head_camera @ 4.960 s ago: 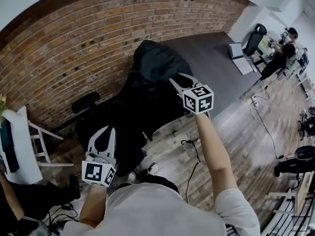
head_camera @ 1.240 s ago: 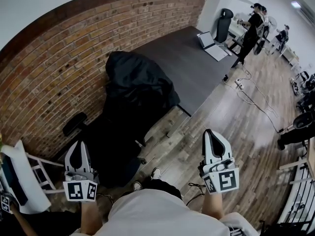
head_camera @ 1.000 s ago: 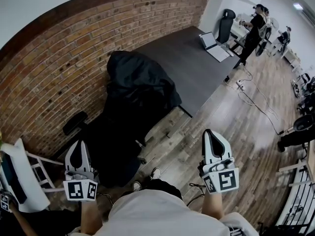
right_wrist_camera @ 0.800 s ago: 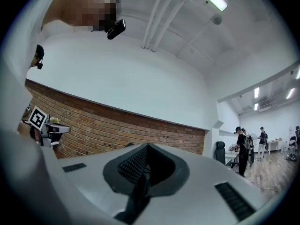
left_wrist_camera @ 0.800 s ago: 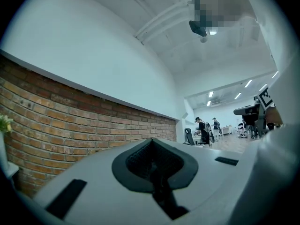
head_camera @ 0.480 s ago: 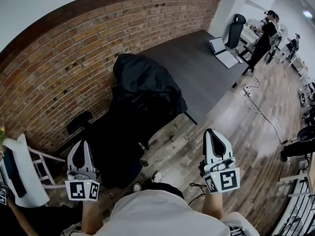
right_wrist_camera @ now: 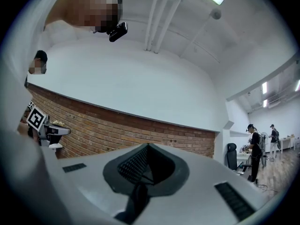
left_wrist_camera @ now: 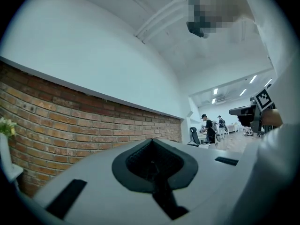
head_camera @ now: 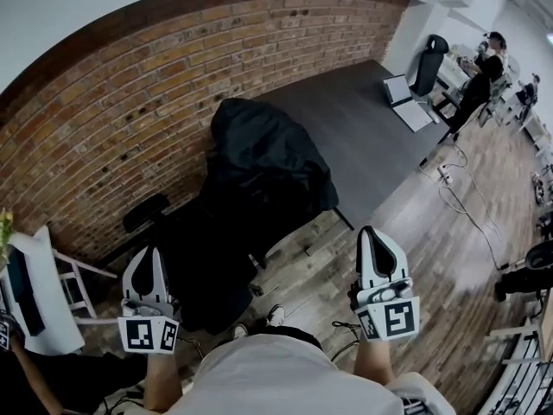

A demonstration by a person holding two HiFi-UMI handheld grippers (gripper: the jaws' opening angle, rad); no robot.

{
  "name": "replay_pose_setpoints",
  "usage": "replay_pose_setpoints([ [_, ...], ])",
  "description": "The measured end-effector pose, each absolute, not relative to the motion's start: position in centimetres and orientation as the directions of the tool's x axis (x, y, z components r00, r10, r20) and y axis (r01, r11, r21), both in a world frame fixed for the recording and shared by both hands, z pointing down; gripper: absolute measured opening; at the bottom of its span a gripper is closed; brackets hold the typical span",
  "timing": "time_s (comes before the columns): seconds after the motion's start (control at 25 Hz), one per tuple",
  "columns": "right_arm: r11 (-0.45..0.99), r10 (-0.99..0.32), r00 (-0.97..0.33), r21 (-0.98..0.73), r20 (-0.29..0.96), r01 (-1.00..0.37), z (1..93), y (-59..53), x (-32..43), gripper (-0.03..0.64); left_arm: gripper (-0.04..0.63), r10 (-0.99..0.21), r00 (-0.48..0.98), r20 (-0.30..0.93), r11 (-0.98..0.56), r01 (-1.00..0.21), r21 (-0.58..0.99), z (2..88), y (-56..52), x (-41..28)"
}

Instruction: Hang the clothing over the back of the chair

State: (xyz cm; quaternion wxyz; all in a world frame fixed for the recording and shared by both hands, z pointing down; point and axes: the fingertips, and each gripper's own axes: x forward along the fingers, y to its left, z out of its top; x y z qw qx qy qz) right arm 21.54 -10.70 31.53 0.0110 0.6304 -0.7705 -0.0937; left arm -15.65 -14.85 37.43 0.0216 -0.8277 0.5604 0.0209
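Claws: your left gripper [head_camera: 149, 254] and right gripper [head_camera: 373, 234] are clenched, empty, near the office chair [head_camera: 144, 212].
Progress: black garment [head_camera: 268, 150] drapes its back; seemingly done.

The clothing [head_camera: 272, 158] is plain black & the chair [head_camera: 207, 275] is black too. Brick wall [head_camera: 130, 102] is red-brown w/ pale mortar lines, the table [head_camera: 363, 119] is dark grey, the floor [head_camera: 432, 258] is grey-brown wood planks. Left gripper [head_camera: 149, 262] & right gripper [head_camera: 373, 240] are white w/ black inner parts, each w/ black-and-white square markers; the person's shirt [head_camera: 276, 379] is light grey.
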Motion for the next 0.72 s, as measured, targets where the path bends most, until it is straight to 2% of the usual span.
replay_pose_setpoints([
  [0.72, 0.267, -0.952, -0.286, 0.158, -0.108, -0.951, 30.7, -13.5, 19.5, 0.018, 0.023, -0.948, 0.313, -0.063, -0.313, -0.950, -0.008, 36.9, -14.7, -17.1],
])
